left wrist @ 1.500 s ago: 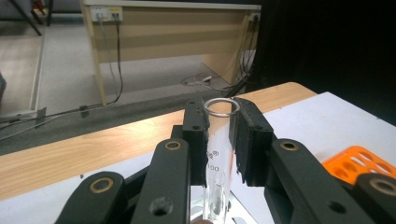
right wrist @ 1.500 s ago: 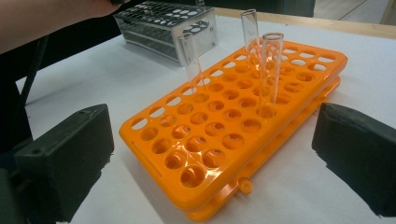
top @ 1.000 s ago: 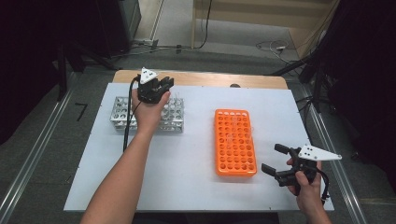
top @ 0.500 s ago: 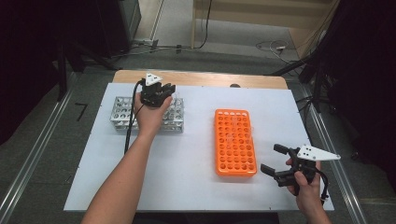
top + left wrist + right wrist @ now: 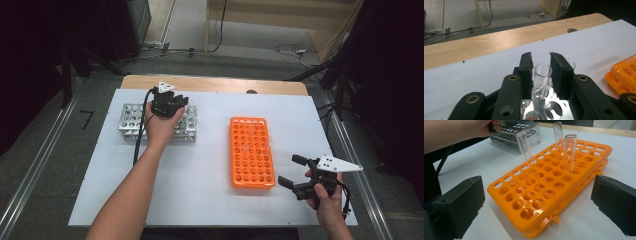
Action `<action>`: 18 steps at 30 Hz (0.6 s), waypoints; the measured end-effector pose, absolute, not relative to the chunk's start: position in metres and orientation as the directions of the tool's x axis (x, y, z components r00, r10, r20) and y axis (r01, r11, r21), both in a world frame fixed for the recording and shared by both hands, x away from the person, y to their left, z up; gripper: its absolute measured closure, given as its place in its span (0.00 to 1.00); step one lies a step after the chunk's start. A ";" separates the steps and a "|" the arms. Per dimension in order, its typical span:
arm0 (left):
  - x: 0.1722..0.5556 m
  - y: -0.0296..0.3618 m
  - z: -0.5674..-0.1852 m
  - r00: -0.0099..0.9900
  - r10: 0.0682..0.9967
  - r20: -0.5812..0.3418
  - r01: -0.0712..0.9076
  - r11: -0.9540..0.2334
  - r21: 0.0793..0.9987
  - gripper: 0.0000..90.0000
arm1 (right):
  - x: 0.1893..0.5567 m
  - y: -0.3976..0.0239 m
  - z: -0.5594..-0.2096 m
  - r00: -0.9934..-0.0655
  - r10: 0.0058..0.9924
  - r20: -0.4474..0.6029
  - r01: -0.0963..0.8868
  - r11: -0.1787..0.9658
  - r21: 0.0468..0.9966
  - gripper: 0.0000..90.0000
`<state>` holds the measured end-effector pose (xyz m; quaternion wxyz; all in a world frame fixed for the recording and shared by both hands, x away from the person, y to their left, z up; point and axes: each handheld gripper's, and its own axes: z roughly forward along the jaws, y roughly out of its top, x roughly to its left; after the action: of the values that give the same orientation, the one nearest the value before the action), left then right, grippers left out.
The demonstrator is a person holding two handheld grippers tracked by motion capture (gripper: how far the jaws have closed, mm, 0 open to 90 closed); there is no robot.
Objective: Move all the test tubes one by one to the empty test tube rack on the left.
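A clear glass tube (image 5: 543, 72) stands upright in a silver metal rack (image 5: 131, 117) at the table's back left. My left gripper (image 5: 172, 100) points down over that rack. In the left gripper view its jaws (image 5: 541, 56) flank the tube's rim; they have just been opening, and the pads sit close beside the glass without pressing it. Another tube (image 5: 570, 63) peeks out behind the right jaw. An orange rack (image 5: 251, 150) lies mid-table with three upright tubes (image 5: 569, 155) in it. My right gripper (image 5: 289, 170) rests open at the front right, aimed at the orange rack (image 5: 544, 187), nothing between its jaws.
The white tabletop (image 5: 210, 190) ends in a wooden strip (image 5: 215, 85) at the back. The left gripper's black cable (image 5: 140, 135) trails down beside the forearm. Metal rails run along the floor on both sides.
The left hand has shifted slightly to the right over the metal rack. The right hand and the orange rack have stayed put.
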<state>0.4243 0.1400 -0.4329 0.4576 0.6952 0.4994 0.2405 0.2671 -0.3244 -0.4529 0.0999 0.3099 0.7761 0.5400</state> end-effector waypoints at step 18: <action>0.381 0.147 -0.425 0.448 0.881 -0.155 0.413 -0.050 0.910 0.20 | 0.268 -0.318 -0.452 -0.790 0.589 0.171 0.371 0.237 0.898 0.00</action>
<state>0.3812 0.1467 -0.4248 0.5031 0.6861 0.4712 0.2326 0.2680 -0.3183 -0.4522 0.1016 0.3076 0.7799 0.5355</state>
